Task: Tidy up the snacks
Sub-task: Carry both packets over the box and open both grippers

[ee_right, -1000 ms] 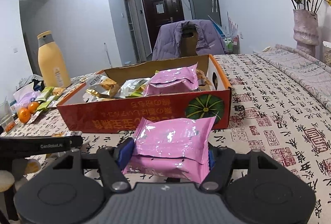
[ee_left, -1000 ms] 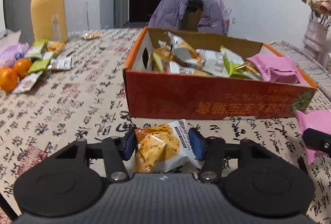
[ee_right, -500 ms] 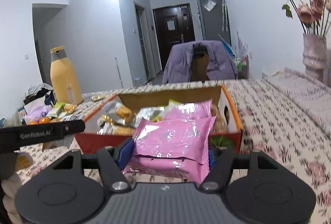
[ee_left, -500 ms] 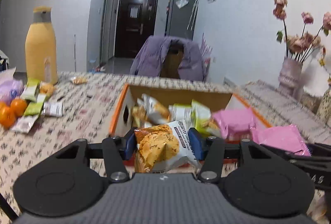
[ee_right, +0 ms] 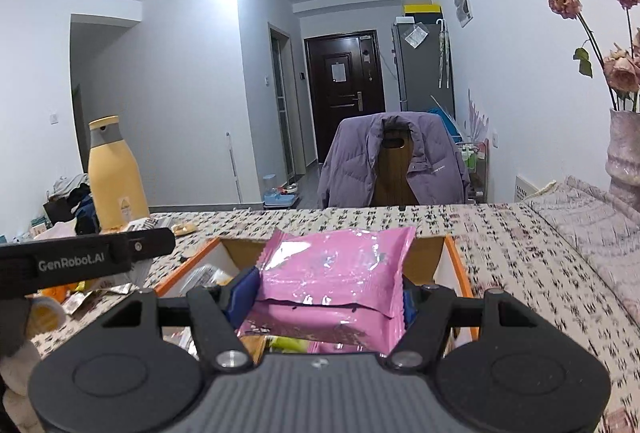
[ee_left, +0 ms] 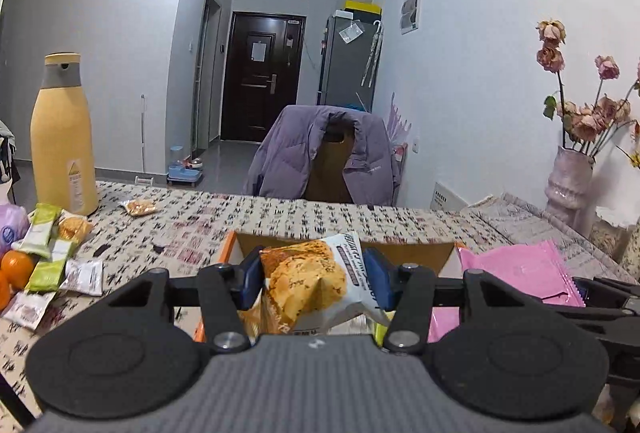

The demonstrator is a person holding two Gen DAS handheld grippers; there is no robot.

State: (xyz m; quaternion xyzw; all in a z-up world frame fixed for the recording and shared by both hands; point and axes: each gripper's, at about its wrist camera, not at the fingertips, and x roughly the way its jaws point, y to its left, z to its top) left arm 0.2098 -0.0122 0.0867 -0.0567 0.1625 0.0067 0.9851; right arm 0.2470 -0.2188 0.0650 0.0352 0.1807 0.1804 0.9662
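My left gripper [ee_left: 314, 279] is shut on a white and orange cookie packet [ee_left: 308, 281], held in the air over the near left part of the orange cardboard box [ee_left: 230, 247]. In the right wrist view my right gripper [ee_right: 328, 293] is shut on a pink snack packet [ee_right: 336, 273], raised above the same box [ee_right: 452, 261]. That pink packet [ee_left: 520, 273] also shows at the right of the left wrist view. Inside the box only a few wrappers [ee_right: 208, 275] peek past the grippers; the rest is hidden.
On the patterned tablecloth at the left lie green and white snack bars [ee_left: 50, 257], oranges [ee_left: 16, 267] and a small packet [ee_left: 138, 207]. A tall yellow bottle [ee_left: 64, 145] stands behind them. A chair with a purple jacket [ee_left: 324, 157] is at the far edge, a flower vase [ee_left: 568, 185] at the right.
Both grippers rose from table level with their packets and moved forward over the box. The view now looks across the box top toward the chair.
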